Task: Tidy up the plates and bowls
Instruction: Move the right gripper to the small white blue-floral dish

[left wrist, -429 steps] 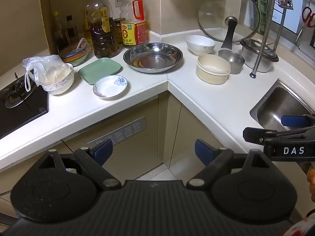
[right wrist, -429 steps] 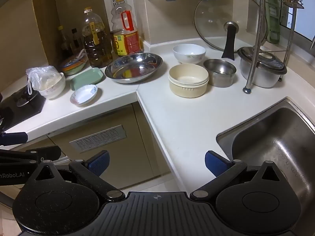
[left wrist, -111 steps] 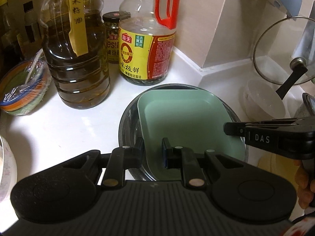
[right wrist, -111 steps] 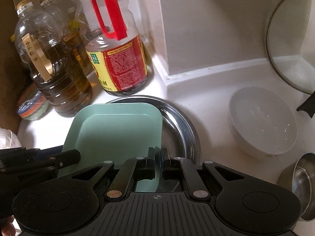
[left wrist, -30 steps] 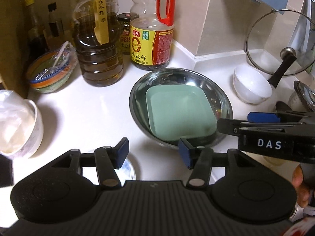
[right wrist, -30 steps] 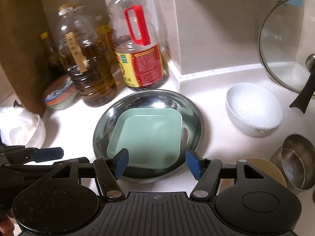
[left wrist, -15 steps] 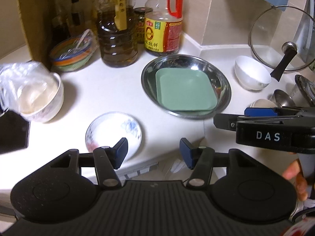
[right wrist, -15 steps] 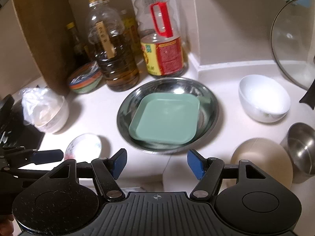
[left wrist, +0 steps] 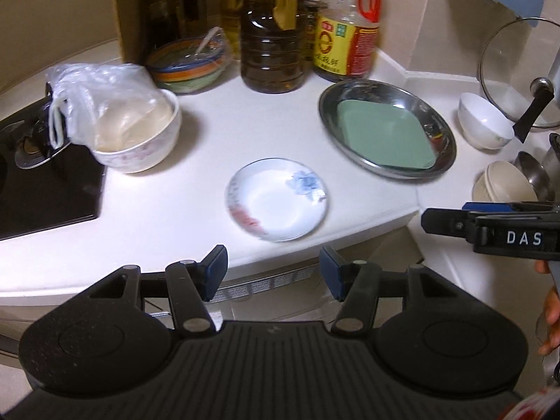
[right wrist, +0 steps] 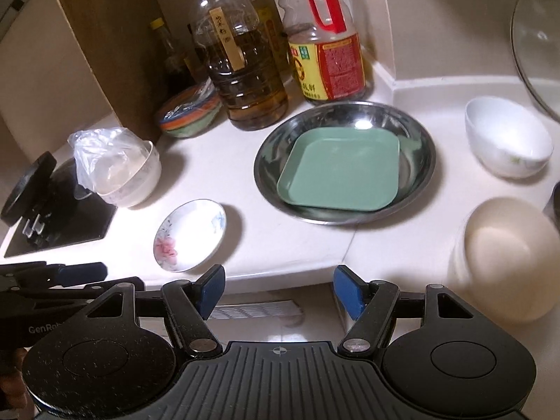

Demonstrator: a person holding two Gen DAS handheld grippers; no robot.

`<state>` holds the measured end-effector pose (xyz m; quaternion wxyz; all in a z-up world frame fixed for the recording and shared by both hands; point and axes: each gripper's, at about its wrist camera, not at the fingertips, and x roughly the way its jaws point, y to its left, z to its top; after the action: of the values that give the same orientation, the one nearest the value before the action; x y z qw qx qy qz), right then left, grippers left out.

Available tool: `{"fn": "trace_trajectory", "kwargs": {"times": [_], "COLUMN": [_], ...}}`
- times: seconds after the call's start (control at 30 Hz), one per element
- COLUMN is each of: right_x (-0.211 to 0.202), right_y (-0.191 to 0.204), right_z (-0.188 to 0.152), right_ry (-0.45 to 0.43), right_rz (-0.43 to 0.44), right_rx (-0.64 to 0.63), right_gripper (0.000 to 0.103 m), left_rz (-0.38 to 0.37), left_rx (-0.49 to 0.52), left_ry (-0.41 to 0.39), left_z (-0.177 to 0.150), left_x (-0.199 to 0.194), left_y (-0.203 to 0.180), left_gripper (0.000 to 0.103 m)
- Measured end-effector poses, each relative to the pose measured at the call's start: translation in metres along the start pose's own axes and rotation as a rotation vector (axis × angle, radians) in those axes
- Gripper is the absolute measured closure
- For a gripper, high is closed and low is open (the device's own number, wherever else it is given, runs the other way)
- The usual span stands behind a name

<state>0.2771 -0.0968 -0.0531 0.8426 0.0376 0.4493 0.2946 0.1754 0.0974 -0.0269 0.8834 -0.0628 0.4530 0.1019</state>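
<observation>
White capitals "DAS" stand on the black body of the right gripper [left wrist: 490, 225] as it shows in the left wrist view. In the right wrist view the left gripper [right wrist: 52, 280] carries pale lettering "GenRob", cut off by the gripper in front. The red-handled bottle [right wrist: 325, 52] has a yellow and red label with Chinese print (too blurred to read). A yellow strip on the oil bottle [right wrist: 245, 70] bears handwritten Chinese characters, not legible.

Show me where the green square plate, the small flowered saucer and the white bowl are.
green square plate [right wrist: 341, 171], right wrist view, on its flat middle.
small flowered saucer [left wrist: 278, 203], left wrist view, on its white centre.
white bowl [right wrist: 509, 136], right wrist view, on its inner wall.
</observation>
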Motion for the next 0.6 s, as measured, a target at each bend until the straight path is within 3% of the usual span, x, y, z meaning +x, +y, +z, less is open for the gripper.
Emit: {"fn": "trace_trajectory", "kwargs": {"times": [0.23,0.37,0.6], "right_x": [0.01,0.017,0.026], "right_y": [0.022,0.032,0.046], "right_z": [-0.005,-0.006,-0.003], "right_ry": [0.03,0.036,0.034], "right_rz": [-0.028,-0.063,-0.103], "right_rx": [-0.008,-0.003,0.025], "right_gripper": [0.034,0.034,0.034], "left_rz": [-0.037,-0.047,-0.045], "left_rx": [0.01,0.036,0.074], "left_ry": [0.018,0.015,-0.029], "left_z": [-0.002,0.0,0.007], "left_x": [0.003,0.008,0.012], "left_y": [0.024,0.032,0.055], "left_gripper": [0.048,0.028,0.011]}}
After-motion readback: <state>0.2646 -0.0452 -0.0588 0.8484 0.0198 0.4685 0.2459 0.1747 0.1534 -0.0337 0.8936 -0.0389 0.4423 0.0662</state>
